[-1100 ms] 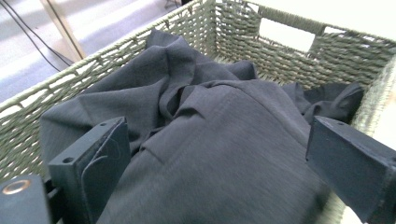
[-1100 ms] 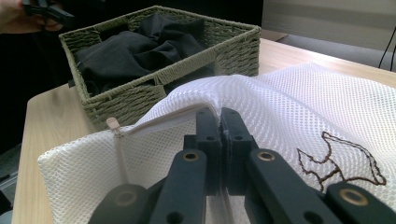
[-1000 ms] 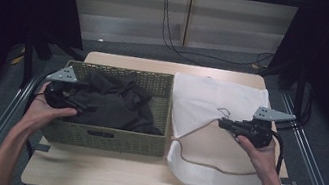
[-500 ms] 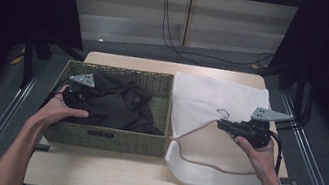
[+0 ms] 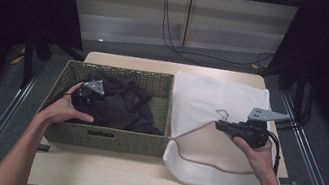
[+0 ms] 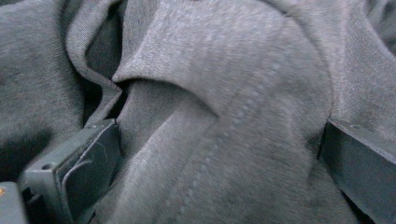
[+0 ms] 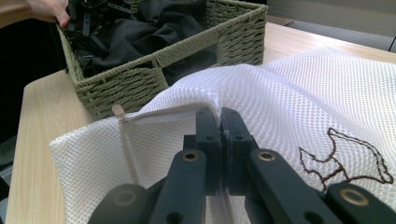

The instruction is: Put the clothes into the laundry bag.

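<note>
A dark grey garment [image 5: 122,105] lies crumpled in a woven green basket [image 5: 109,136] on the left half of the table. My left gripper [image 5: 84,97] is down inside the basket on this garment. In the left gripper view its jaws stand wide, having just been opening, with a fold of the garment [image 6: 224,93] bulging between them. A white mesh laundry bag [image 5: 217,99] lies to the right of the basket. My right gripper [image 5: 220,126] is shut on the bag's upper layer beside the zip [image 7: 128,144], lifting the mouth of the mesh bag [image 7: 303,93].
The basket [image 7: 140,74] and the bag lie side by side on a light wooden table [image 5: 103,173]. Metal rails run along both sides of the table. Cables hang at the back wall. Bare tabletop shows along the front edge.
My left hand moved from the basket's left rim rightward and down into the basket onto the dark garment. The right hand and the bag stayed still.
</note>
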